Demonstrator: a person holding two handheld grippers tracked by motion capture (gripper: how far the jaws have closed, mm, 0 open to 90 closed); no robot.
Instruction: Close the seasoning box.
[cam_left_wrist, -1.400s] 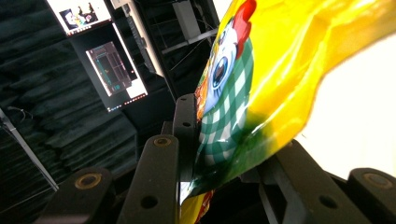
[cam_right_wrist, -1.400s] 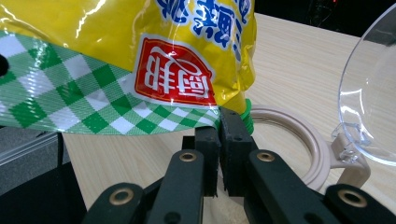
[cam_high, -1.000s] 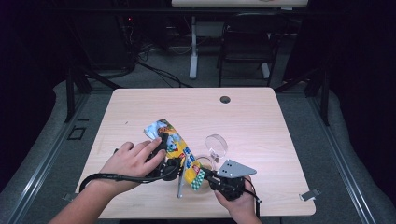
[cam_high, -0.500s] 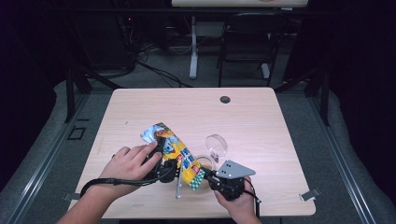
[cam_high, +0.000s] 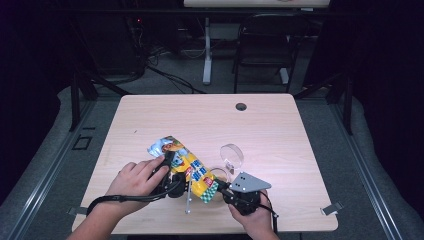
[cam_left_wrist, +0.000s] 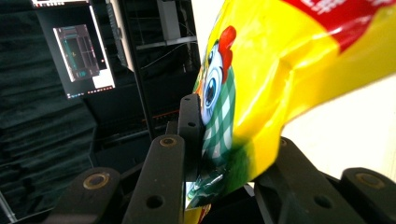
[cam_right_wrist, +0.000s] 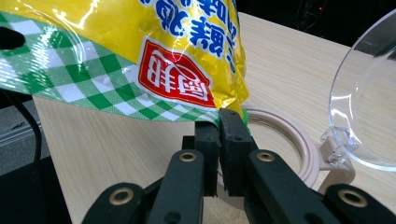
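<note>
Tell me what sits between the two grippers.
The yellow snack bag spans the gap: the left gripper and right gripper each pinch it near its checked end, clearest in the high view.

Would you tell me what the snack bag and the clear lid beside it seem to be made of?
snack bag: thin glossy plastic film, likely; it crinkles and glints. clear lid: rigid transparent plastic, apparently; the table shows through it.
</note>
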